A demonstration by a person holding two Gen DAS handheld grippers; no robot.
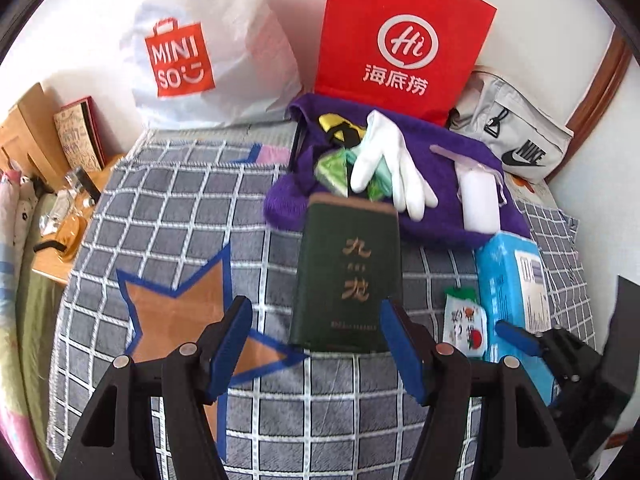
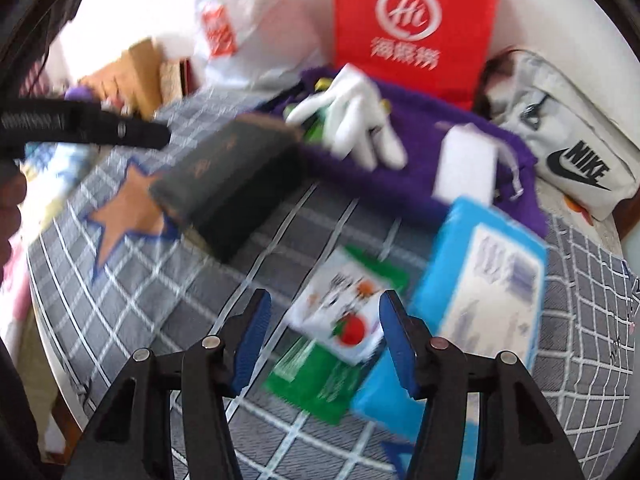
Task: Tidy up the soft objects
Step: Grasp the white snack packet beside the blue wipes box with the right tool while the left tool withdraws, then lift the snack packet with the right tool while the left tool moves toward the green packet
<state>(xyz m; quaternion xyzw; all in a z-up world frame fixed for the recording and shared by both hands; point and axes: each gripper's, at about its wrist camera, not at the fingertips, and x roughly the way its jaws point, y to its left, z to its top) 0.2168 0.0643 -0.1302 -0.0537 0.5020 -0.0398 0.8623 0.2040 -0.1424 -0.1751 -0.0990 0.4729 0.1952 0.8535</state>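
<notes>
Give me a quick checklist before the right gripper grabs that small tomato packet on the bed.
1. Right gripper jaws apart, nothing pinched: ok.
2. Small packet lies between the blue pads: ok, though the view is blurred.
3. Pads touching the packet: cannot tell.
4. Blue tissue pack hugs the packet's right side, may get caught: not ok.
5. Left gripper open, empty, aimed at the dark green box, away from the packet: ok.
</notes>
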